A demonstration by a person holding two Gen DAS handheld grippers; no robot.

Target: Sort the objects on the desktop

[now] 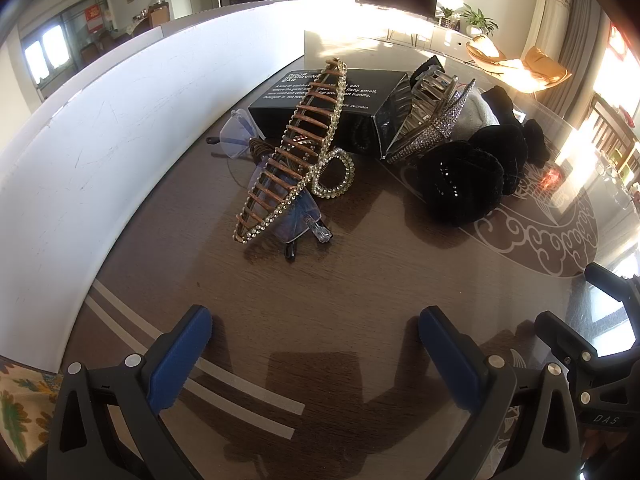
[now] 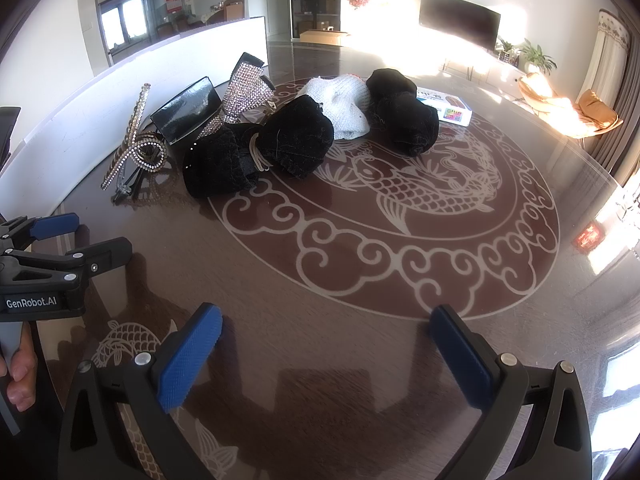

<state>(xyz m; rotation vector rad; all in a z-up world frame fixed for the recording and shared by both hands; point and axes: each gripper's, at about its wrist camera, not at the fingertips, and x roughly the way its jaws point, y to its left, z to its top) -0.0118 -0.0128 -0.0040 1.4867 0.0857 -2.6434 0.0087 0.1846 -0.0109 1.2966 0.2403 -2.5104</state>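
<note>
- Left gripper [image 1: 316, 344]: blue-padded jaws spread wide, nothing between them, held low over the dark brown glossy table [image 1: 340, 280]. The pile of objects lies farther off, ahead of the fingers.
- Right gripper [image 2: 326, 344]: jaws likewise spread wide and empty, over the table's white carp-and-cloud medallion [image 2: 400, 200]. In the right wrist view the left gripper shows at the near left edge, with part of a hand [image 2: 18, 372] on its handle.
- Long brown-toothed comb clip edged with clear rhinestones [image 1: 292, 152]: propped at a slant, its near end low and its far end resting against the black rectangular cardboard box with white print [image 1: 360, 96]. A ring-shaped rhinestone loop sits at its right side.
- Clear-lensed spectacles with dark arms [image 1: 296, 216]: lying under the comb clip – partly hidden by it.
- Large claw clip with a rhinestone-covered bow [image 1: 432, 116]: leaning at the right end of the box.
- Black velvet bow hair tie with a beige elastic at its middle [image 2: 260, 152]: right of the clips, lying on the medallion's near-left rim.
- White knitted cloth item [image 2: 344, 104]: just behind the bow, touching it.
- Second black velvet bundle [image 2: 404, 116]: right of the white item, touching it.
- Small white box with coloured print [image 2: 448, 108]: far side, just behind that bundle.
- White curved panel [image 1: 100, 128]: stands along the left edge of the table – beside the pile.
</note>
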